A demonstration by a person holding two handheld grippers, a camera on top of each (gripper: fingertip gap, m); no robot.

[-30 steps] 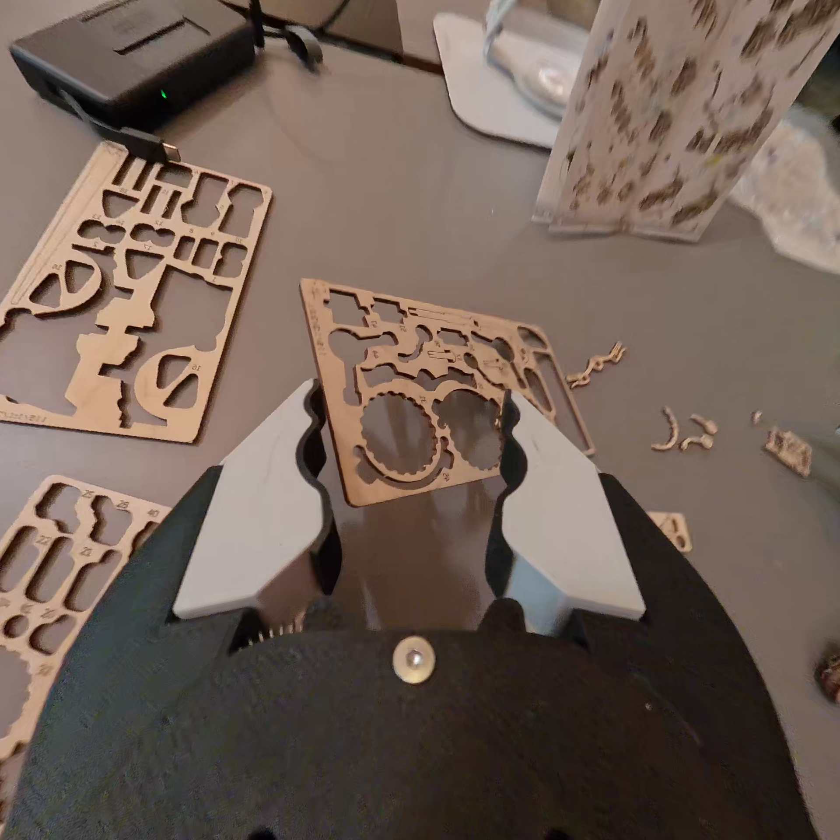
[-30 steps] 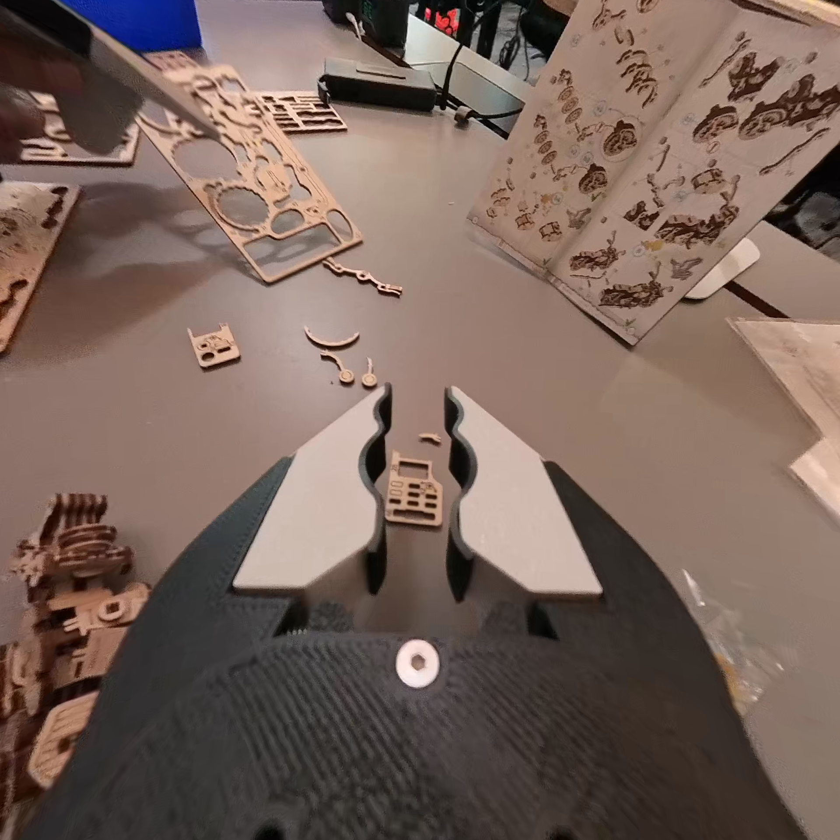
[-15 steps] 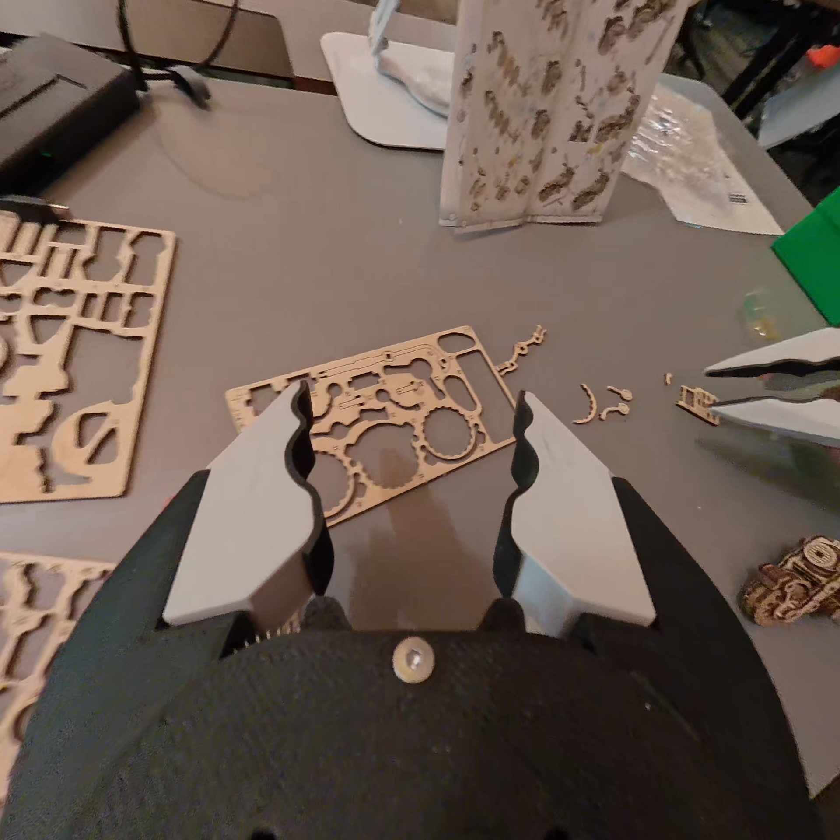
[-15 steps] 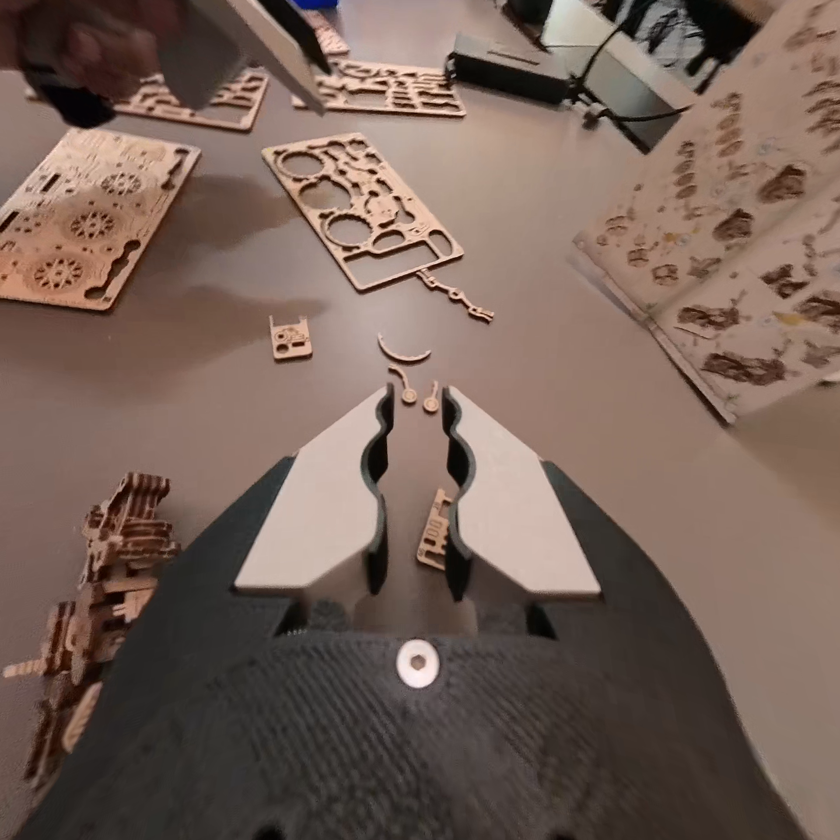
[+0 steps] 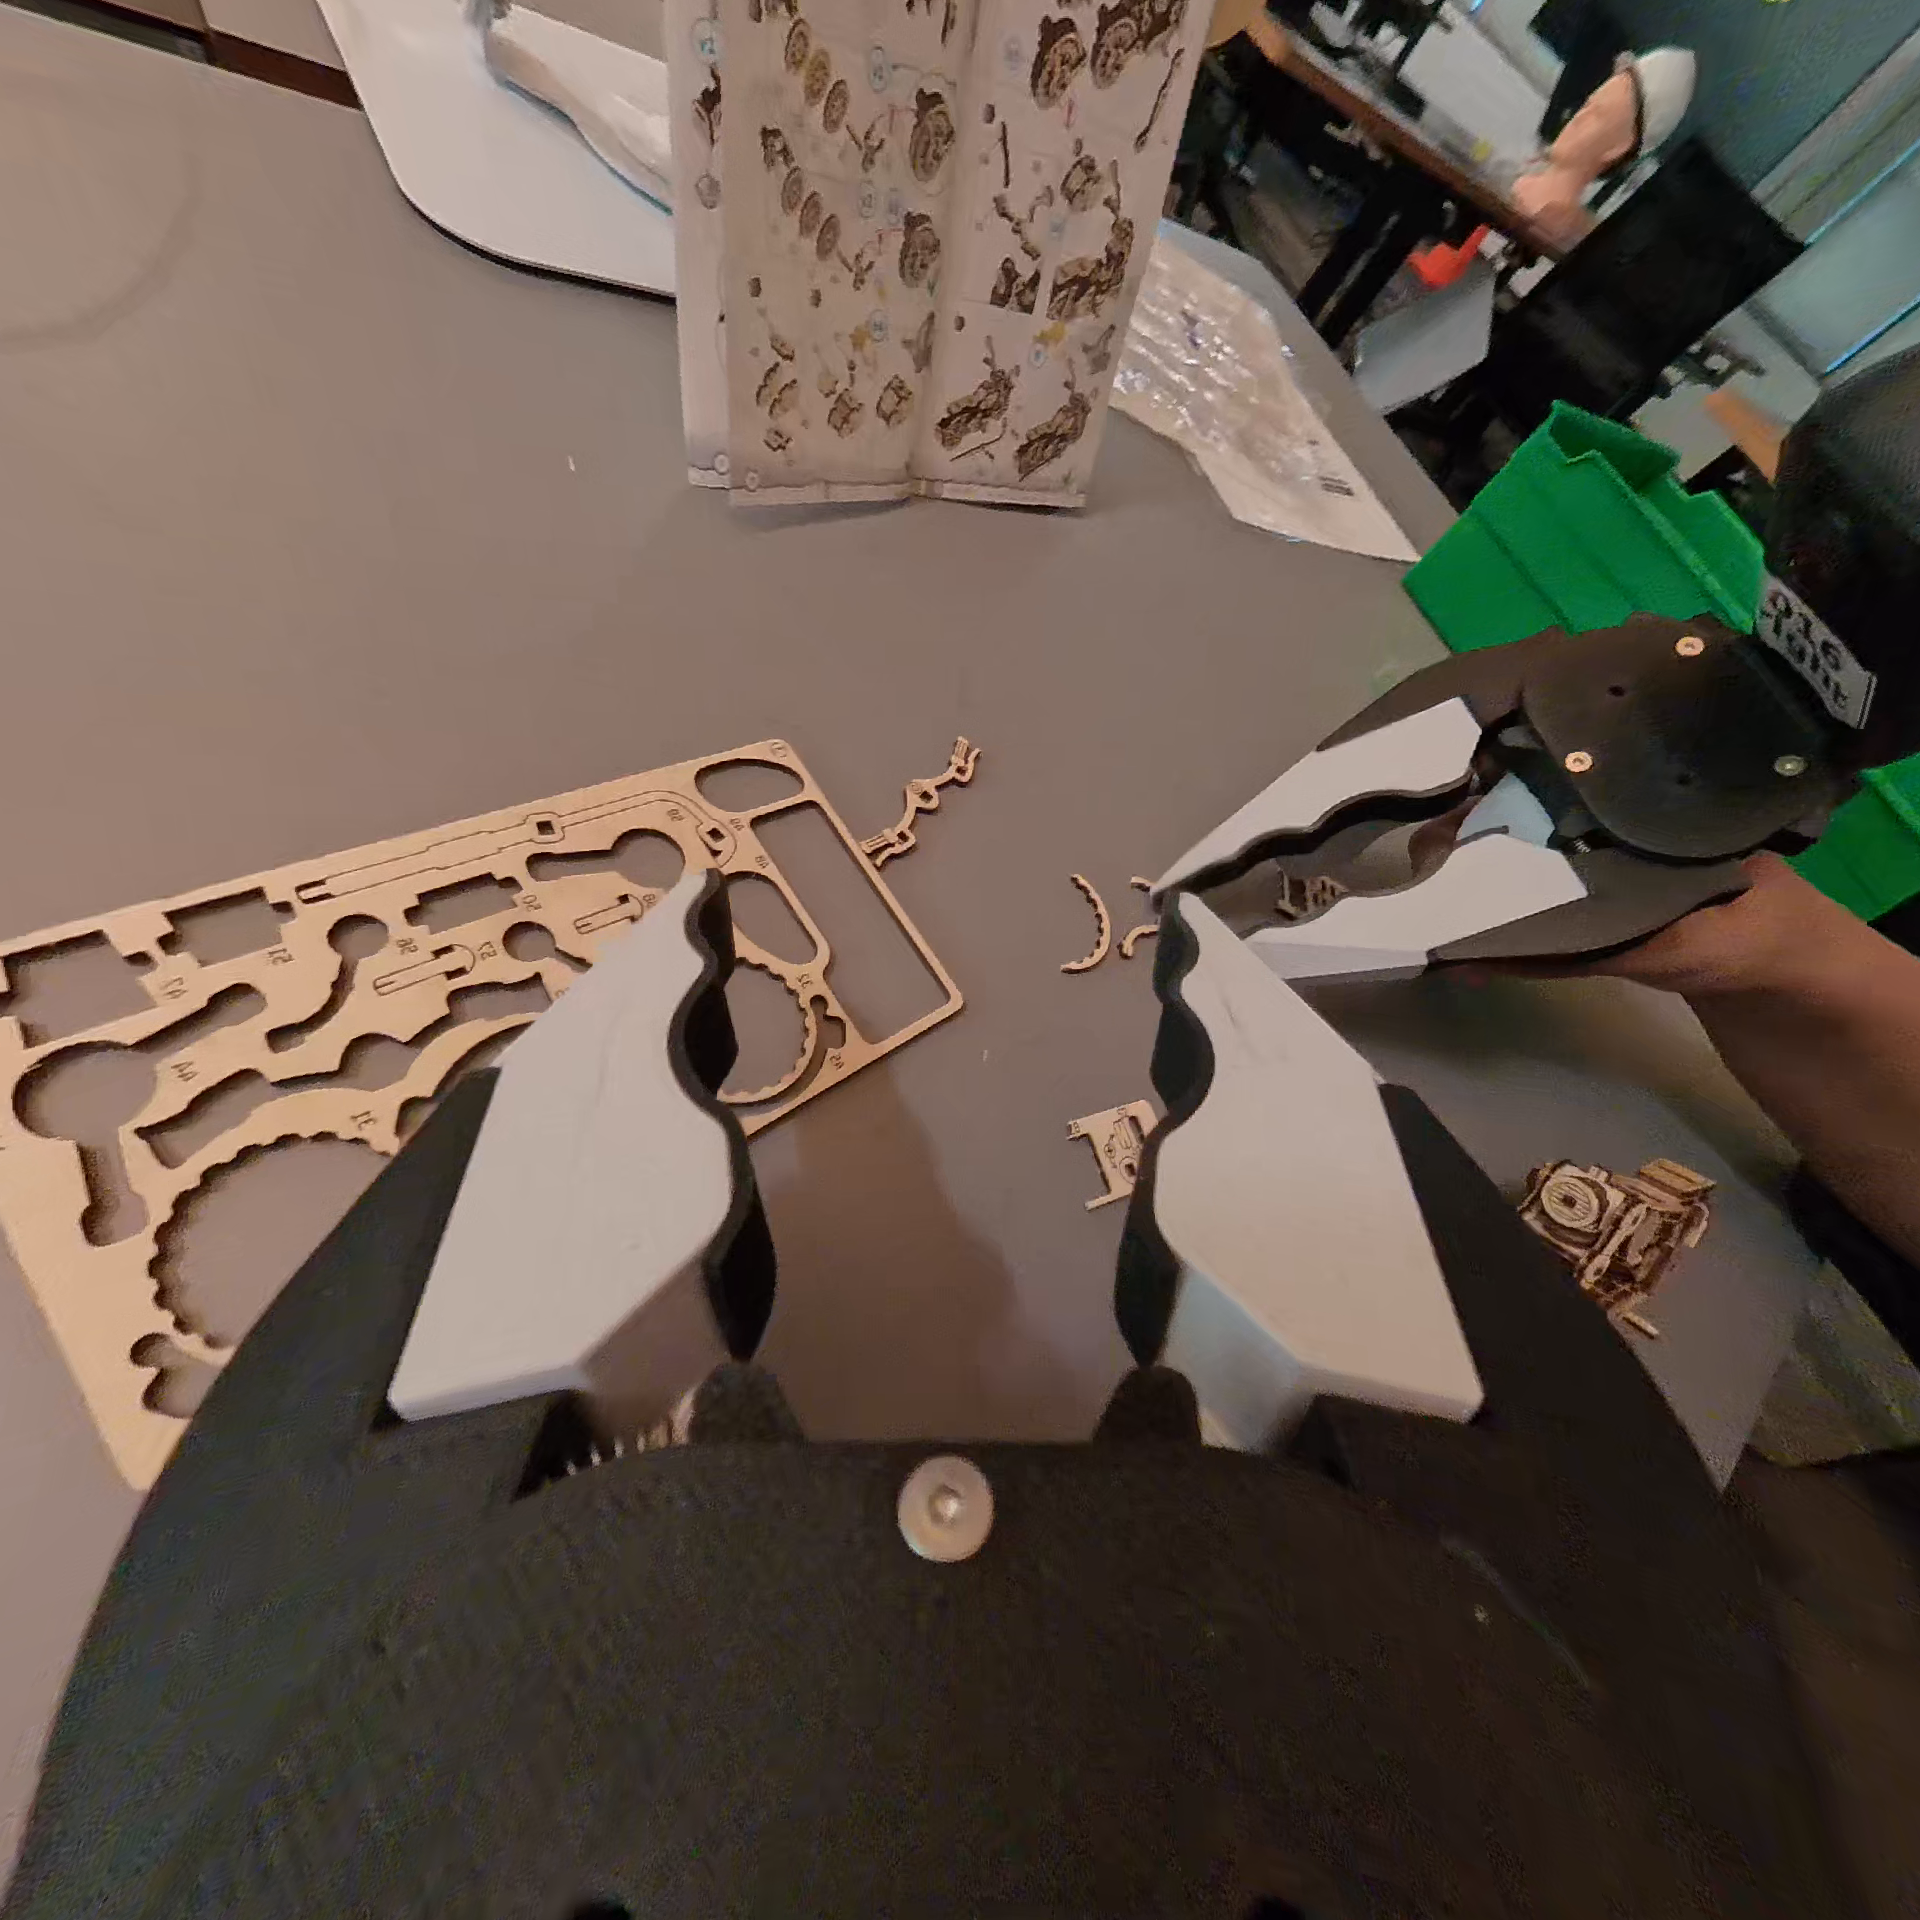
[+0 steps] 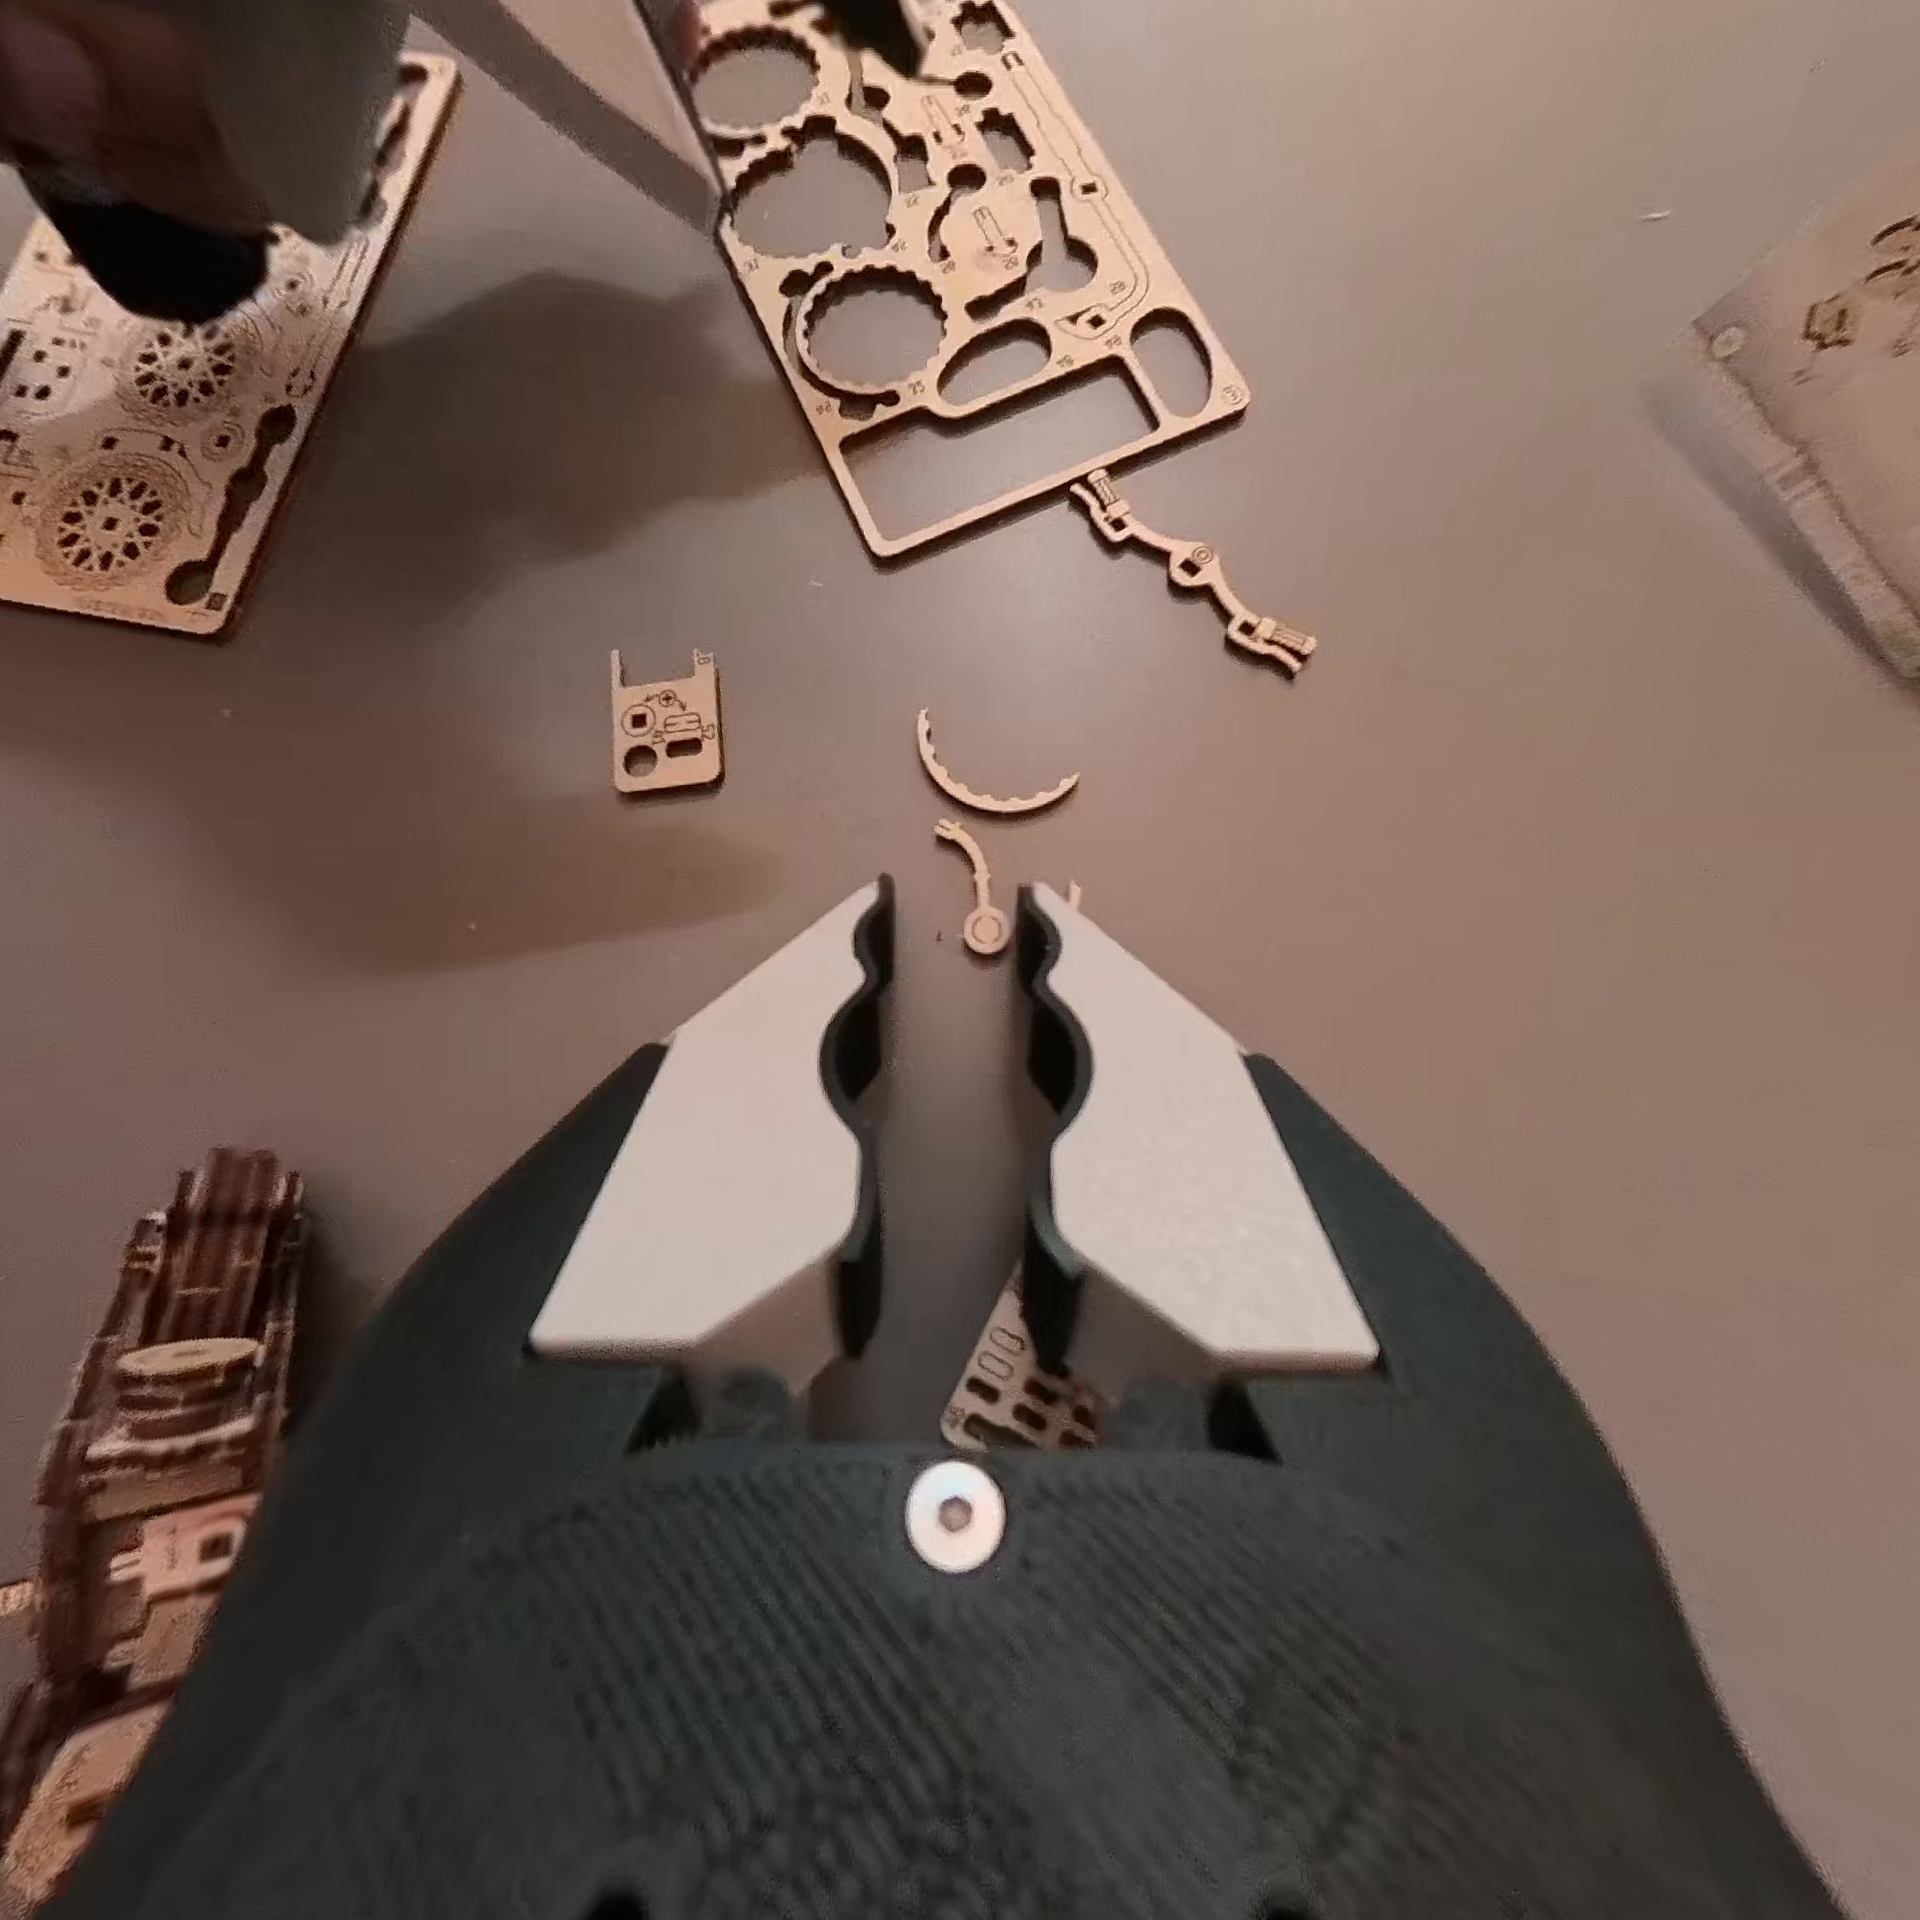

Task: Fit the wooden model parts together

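Observation:
My left gripper [image 5: 945,904] is open and empty above the table, between a punched-out wooden sheet [image 5: 468,987] on its left and a small square plate [image 5: 1117,1148] by its right finger. My right gripper [image 6: 956,899] is open by a narrow gap and empty, low over the table. A small lever part with a round end [image 6: 982,914] lies at its fingertips. A toothed arc [image 6: 992,779] lies just beyond. A slotted plate [image 6: 1023,1392] lies under its right finger. It also shows in the left wrist view [image 5: 1174,894].
A partly built wooden model [image 5: 1616,1236] sits at the right. A linked rod part [image 6: 1195,566] lies by the sheet's corner. A second sheet [image 6: 156,416] lies far left. A folded instruction sheet [image 5: 914,239] stands behind. A green bin [image 5: 1590,551] stands at the table's right edge. The small square plate [image 5: 1117,1148] is about 6 cm from my right fingertips. The right camera catches it too, in the right wrist view [image 6: 667,713].
The left gripper let the tilted sheet down flat and swung right towards the loose parts. The right gripper moved forward over the slotted plate to the lever part.

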